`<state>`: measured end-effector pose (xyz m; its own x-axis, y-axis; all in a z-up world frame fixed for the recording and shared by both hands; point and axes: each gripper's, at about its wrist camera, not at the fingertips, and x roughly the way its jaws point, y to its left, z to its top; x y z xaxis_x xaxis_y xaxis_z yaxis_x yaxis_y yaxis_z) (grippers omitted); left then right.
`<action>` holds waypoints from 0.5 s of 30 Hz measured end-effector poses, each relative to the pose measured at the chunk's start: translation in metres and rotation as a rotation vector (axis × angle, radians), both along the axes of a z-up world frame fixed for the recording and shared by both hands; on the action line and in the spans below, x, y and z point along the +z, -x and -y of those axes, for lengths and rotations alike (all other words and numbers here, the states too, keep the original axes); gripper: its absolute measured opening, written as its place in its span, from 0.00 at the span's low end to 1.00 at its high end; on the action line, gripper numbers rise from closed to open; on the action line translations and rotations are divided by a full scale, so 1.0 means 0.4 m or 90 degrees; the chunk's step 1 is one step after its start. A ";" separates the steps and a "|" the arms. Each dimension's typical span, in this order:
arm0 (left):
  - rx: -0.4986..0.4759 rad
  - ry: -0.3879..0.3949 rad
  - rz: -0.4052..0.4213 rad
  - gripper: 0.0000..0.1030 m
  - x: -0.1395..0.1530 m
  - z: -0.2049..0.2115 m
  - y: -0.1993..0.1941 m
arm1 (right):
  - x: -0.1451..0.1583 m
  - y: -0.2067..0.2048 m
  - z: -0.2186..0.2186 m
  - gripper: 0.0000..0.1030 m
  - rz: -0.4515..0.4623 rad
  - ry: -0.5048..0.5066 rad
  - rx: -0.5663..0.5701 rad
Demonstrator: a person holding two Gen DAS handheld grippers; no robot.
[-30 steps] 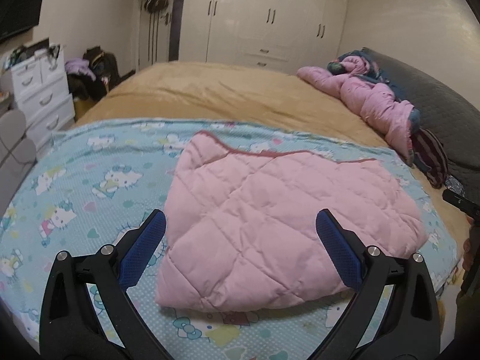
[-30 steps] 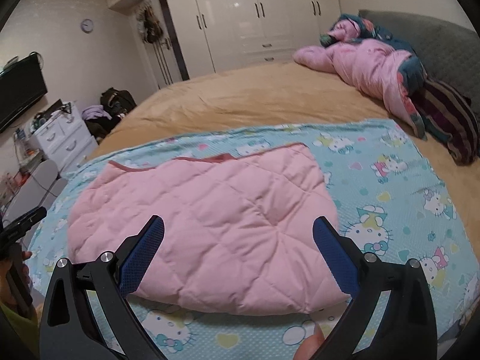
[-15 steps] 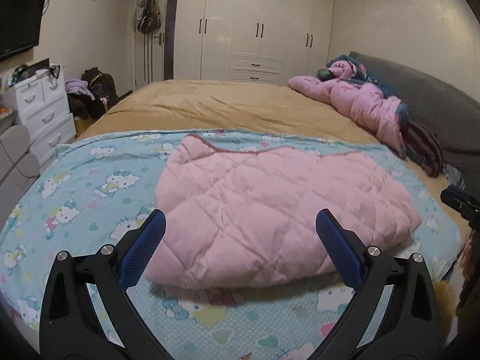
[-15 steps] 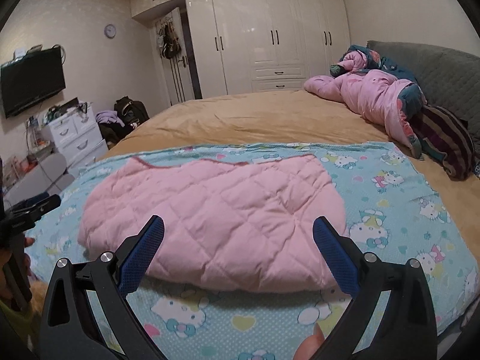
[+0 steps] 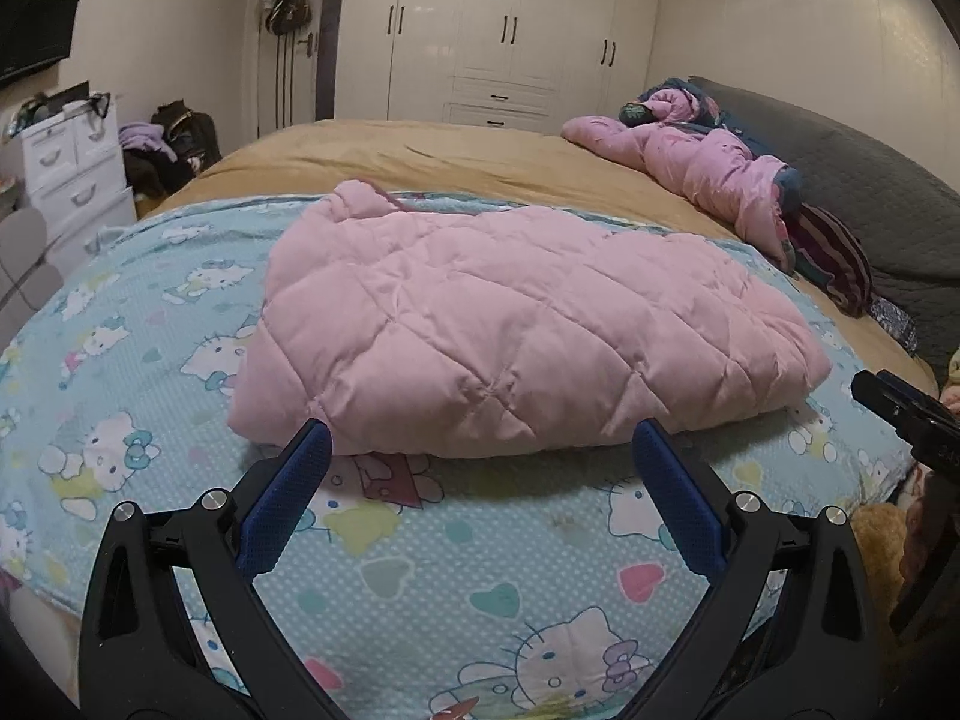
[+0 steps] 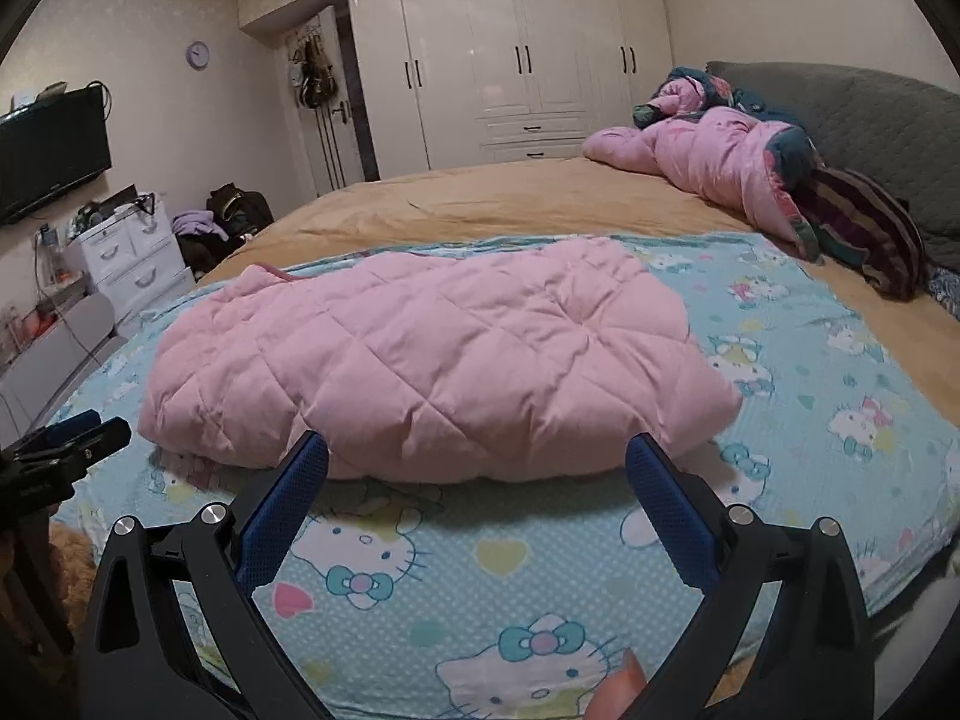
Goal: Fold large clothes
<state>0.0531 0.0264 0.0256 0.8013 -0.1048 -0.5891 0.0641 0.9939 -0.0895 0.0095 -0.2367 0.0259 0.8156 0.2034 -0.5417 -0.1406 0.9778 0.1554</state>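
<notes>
A pink quilted garment (image 5: 510, 330) lies folded into a thick bundle on a light blue cartoon-cat sheet (image 5: 420, 570) over the bed; the right wrist view shows the same garment (image 6: 432, 360). My left gripper (image 5: 480, 450) is open, its blue pads just short of the bundle's near edge, nothing between them. My right gripper (image 6: 477, 456) is also open, in front of the bundle's near edge and holding nothing. Each gripper shows at the edge of the other's view: the right gripper (image 5: 906, 414), the left gripper (image 6: 66, 438).
A tan bedspread (image 5: 420, 162) covers the far part of the bed. A crumpled pink jacket (image 5: 702, 174) and a striped cloth (image 5: 834, 258) lie by the grey headboard (image 5: 870, 192). White drawers (image 5: 72, 162), bags and a white wardrobe (image 5: 510, 30) stand beyond.
Both grippers have drawn back and dropped lower toward the near edge of the bed, so the bundle now sits beyond the fingertips. The garment itself has not moved.
</notes>
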 end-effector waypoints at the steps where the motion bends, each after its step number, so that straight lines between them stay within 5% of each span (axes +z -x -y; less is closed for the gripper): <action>1: -0.001 0.000 0.005 0.91 0.002 0.000 0.002 | 0.000 0.001 -0.001 0.96 -0.004 -0.005 0.003; 15: 0.009 0.005 0.005 0.91 0.006 -0.007 0.002 | 0.011 0.013 -0.035 0.96 0.011 0.048 0.019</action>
